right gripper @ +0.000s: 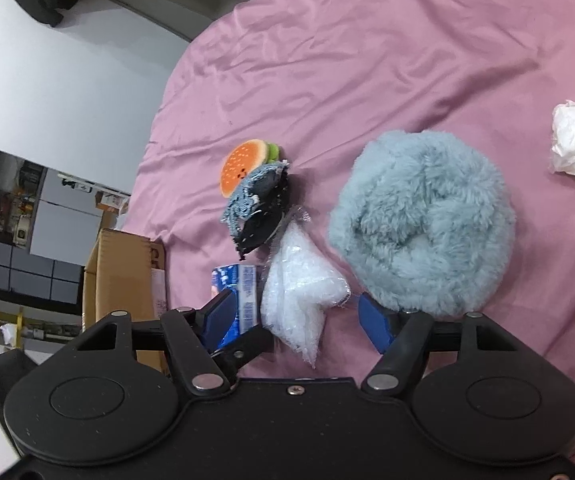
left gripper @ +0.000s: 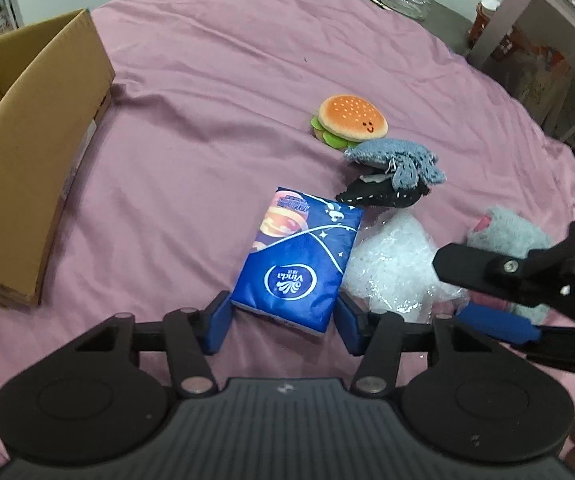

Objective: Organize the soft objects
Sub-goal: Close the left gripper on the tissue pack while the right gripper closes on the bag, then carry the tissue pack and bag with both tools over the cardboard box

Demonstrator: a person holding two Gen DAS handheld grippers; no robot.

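L gripper (left gripper: 281,326) straddles tissue pack (left gripper: 297,264), pads near its sides w/ thin gaps, not clamped yet; lined up for the box (left gripper: 27,184). R gripper (right gripper: 301,320) half-open over bubble wrap (right gripper: 301,300), nothing held; fluffy toy (right gripper: 423,224) just beside its right pad.

The only text that can be read is the brand "Vinda", in white letters inside a white oval ring on the blue tissue pack (left gripper: 299,264), lower middle of the left wrist view; it appears upside down there. Smaller print at the pack's far end is too blurred to read, as is its side print in the right wrist view.
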